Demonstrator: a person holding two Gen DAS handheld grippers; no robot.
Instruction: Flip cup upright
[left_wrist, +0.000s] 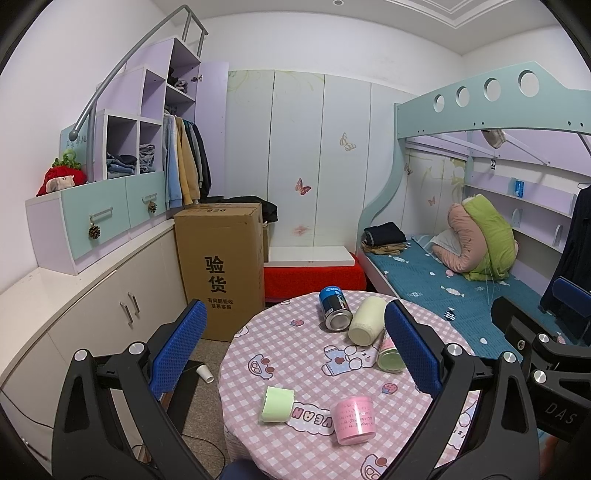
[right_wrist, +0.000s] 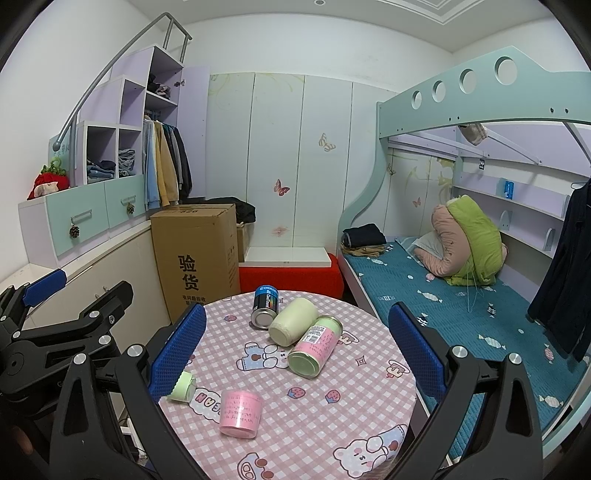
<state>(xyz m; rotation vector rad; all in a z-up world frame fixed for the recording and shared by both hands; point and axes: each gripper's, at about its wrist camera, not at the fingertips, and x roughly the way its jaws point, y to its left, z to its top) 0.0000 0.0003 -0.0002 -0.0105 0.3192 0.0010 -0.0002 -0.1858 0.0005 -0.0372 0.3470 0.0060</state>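
Note:
A pink cup stands mouth-down on the round table's pink checked cloth, near its front. A light green cup lies on its side to the left of it. Further back lie a blue can, a cream cup and a pink-and-green cup. My left gripper is open and empty above the table. My right gripper is open and empty, above the table too.
A tall cardboard box stands on the floor left of the table. A bunk bed runs along the right. White cabinets line the left wall. A white paper cup lies on the floor.

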